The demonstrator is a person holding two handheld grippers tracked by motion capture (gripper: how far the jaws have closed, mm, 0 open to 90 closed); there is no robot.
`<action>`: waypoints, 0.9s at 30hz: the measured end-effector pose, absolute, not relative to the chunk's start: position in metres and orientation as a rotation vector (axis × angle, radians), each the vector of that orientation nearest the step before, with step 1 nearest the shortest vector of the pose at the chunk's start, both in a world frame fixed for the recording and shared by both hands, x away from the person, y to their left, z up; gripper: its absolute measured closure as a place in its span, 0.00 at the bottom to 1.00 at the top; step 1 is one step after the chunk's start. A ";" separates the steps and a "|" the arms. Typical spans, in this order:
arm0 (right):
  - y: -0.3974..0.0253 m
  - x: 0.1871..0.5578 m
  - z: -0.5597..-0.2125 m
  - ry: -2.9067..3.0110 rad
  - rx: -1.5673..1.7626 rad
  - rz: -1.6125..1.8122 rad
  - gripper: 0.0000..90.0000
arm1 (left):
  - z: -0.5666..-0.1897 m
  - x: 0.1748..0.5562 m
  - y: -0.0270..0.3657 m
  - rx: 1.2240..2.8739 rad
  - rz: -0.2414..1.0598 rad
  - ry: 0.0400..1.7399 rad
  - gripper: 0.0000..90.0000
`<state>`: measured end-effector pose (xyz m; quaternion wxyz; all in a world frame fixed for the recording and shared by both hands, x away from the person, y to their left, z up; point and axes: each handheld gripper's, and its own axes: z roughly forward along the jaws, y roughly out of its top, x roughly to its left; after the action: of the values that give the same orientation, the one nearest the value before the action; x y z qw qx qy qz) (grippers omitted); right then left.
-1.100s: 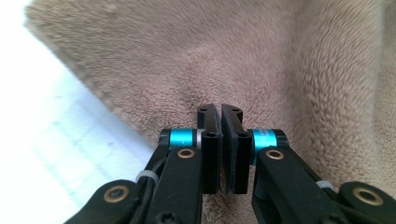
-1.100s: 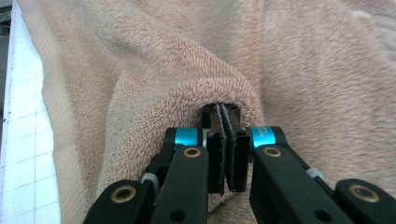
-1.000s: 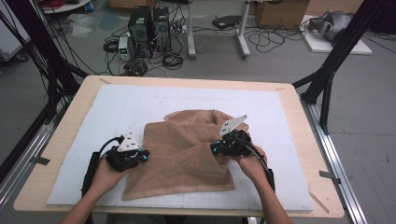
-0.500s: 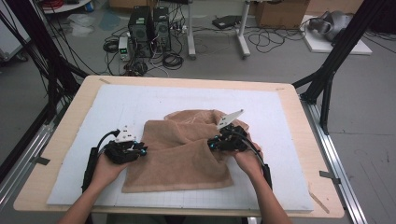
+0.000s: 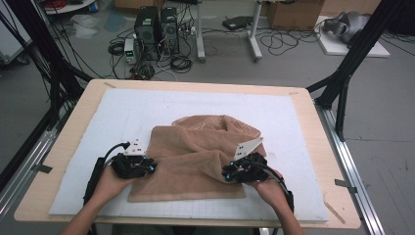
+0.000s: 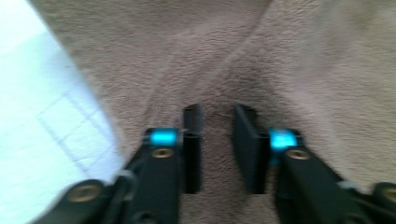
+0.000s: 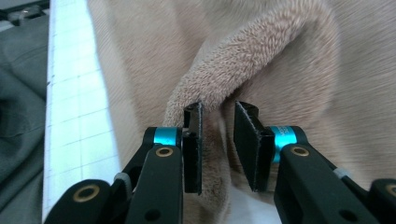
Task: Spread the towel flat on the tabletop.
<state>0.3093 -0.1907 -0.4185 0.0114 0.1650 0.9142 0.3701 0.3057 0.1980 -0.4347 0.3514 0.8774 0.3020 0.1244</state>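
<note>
A tan towel (image 5: 195, 152) lies rumpled and partly folded on a white gridded mat (image 5: 147, 107). My left gripper (image 5: 149, 167) sits at the towel's left edge and my right gripper (image 5: 226, 172) at its near right part, each held in a hand. In the left gripper view, blurred, the jaws (image 6: 219, 112) pinch towel (image 6: 303, 60) pile, with creases running out from them. In the right gripper view the jaws (image 7: 219, 109) close on a thick rolled fold of the towel (image 7: 289, 70), beside the mat (image 7: 79, 84).
The mat covers most of a wooden table (image 5: 195, 87). Bare mat lies beyond and to both sides of the towel. Black frame posts (image 5: 342, 78) stand at the right corner. Computers and cables (image 5: 156, 29) sit on the floor behind.
My right gripper has pulled toward the table's near edge, bringing the towel fold along. The left gripper has shifted slightly nearer too. The towel's far part now lies flatter.
</note>
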 end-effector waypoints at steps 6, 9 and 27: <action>-0.188 0.302 -0.431 2.918 0.473 1.172 0.95 | -0.426 0.291 0.196 2.262 0.331 0.727 0.97; -0.190 0.297 -0.425 2.936 0.441 1.168 0.95 | -0.419 0.285 0.200 2.227 0.336 0.719 0.97; -0.207 0.290 -0.394 2.812 0.502 1.215 0.76 | -0.429 0.294 0.202 2.217 0.298 0.766 0.73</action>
<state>0.2896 -0.2073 -0.3939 0.0186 0.1616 0.9058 0.3912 0.2938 0.2017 -0.4292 0.3787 0.8679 0.2996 0.1167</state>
